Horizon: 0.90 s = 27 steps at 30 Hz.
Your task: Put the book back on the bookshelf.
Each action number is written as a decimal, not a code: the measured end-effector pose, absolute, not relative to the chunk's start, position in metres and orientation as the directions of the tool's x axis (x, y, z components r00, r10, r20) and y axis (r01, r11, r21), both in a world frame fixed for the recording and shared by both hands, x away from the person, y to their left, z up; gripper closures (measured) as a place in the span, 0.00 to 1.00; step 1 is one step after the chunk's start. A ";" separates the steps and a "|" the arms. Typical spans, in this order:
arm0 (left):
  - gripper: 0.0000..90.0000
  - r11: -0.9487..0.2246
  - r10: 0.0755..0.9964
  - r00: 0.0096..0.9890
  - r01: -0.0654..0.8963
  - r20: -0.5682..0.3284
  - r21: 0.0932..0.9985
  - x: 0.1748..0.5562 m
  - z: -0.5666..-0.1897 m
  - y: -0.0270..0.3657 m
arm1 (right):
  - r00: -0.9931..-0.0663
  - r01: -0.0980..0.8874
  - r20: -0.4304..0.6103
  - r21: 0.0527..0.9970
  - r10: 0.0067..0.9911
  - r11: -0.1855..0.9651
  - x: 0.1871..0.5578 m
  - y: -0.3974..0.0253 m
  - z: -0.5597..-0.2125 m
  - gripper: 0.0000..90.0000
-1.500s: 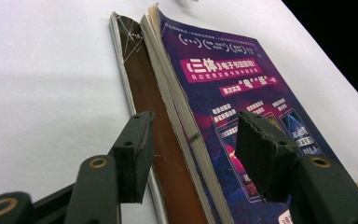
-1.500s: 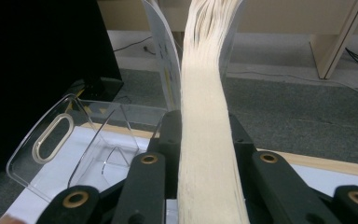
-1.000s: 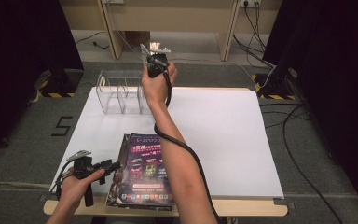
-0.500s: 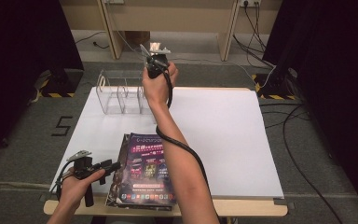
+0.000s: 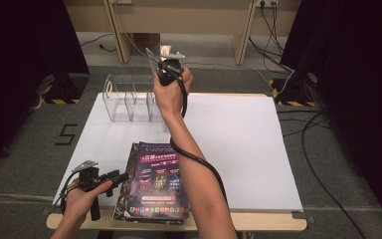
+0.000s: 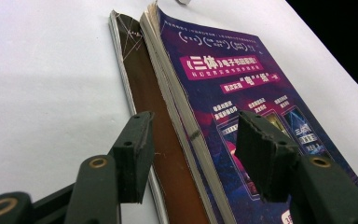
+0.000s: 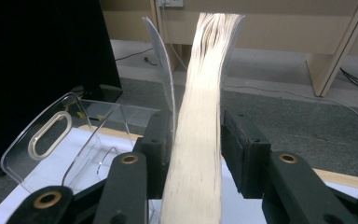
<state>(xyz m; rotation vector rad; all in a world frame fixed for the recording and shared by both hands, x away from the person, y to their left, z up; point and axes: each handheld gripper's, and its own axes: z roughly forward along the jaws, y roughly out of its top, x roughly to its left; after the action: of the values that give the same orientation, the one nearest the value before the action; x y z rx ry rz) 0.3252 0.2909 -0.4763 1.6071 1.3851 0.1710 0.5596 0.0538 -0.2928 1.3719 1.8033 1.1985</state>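
Observation:
My right gripper (image 5: 166,68) is raised over the far side of the table, shut on a thin magazine (image 7: 199,112) held upright, its pale page edges facing the camera. Below and left of it stands a clear acrylic rack (image 5: 129,99) with dividers and a handle slot (image 7: 51,135). At the table's front lies a stack of magazines (image 5: 155,184) with a purple cover (image 6: 242,88) on top. My left gripper (image 5: 121,176) is open at the stack's left edge, one jaw over the brown lower magazine (image 6: 149,93) and the other over the purple cover.
The white table top (image 5: 243,139) is bare on the right half. Behind the table stand wooden bench legs (image 5: 242,30) with cables on the grey floor (image 5: 328,129). Black curtains hang at both sides. A "5" mark (image 5: 65,134) is on the floor at left.

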 end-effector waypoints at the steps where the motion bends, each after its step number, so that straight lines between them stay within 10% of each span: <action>1: 0.50 0.120 0.819 0.342 0.682 -0.460 0.721 0.325 -0.476 0.290 | -0.314 0.442 0.087 0.895 0.945 0.064 0.558 0.053 -0.293 0.69; 27: 0.49 0.121 0.823 0.342 0.675 -0.453 0.728 0.325 -0.477 0.290 | -0.404 0.418 0.132 0.907 0.905 0.053 0.528 0.039 -0.291 0.63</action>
<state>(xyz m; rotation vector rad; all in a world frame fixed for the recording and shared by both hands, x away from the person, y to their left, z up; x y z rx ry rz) 0.3253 0.2898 -0.4773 1.6019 1.3828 0.1857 0.5282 0.0385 -0.2914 1.3215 1.8548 1.3272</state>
